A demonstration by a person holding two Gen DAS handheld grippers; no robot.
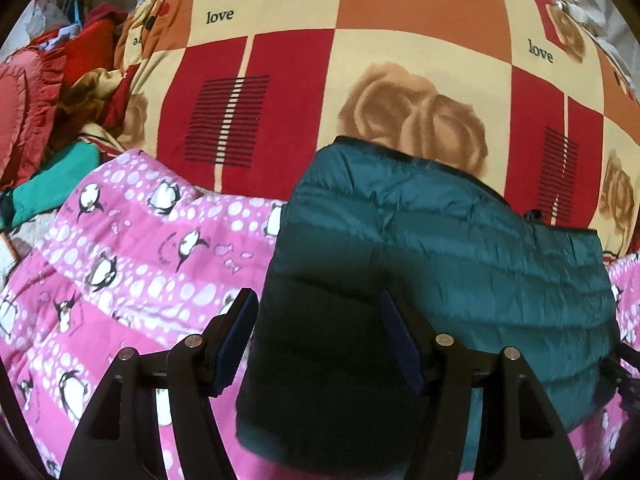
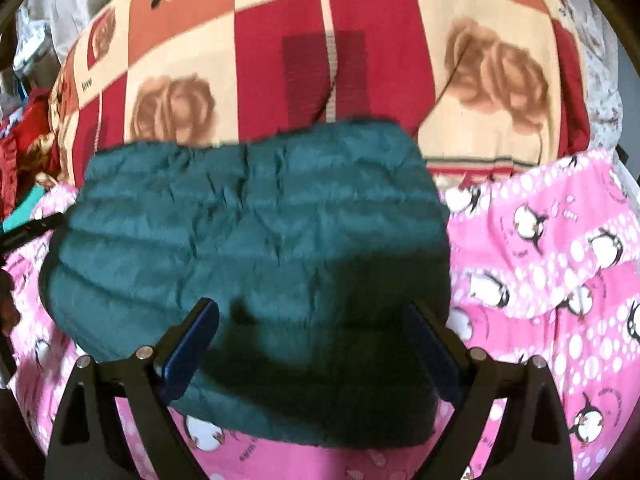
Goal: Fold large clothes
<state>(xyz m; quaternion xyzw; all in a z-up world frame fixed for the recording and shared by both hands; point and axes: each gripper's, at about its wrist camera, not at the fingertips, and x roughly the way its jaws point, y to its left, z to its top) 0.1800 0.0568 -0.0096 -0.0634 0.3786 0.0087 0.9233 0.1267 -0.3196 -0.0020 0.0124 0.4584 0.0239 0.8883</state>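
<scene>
The teal quilted jacket (image 1: 440,264) lay as a folded bundle on the pink penguin blanket (image 1: 132,264), both tools, left (image 1: 320,340) and right (image 2: 312,344), hanging over it gaping and empty-handed, so squaring its edges looked the smart play.

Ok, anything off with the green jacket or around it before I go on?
Nothing damaged. The green puffer jacket lies folded on the pink penguin blanket, slightly askew, one corner stepped at its far edge. Both the left gripper and right gripper hover open, holding nothing.
</scene>
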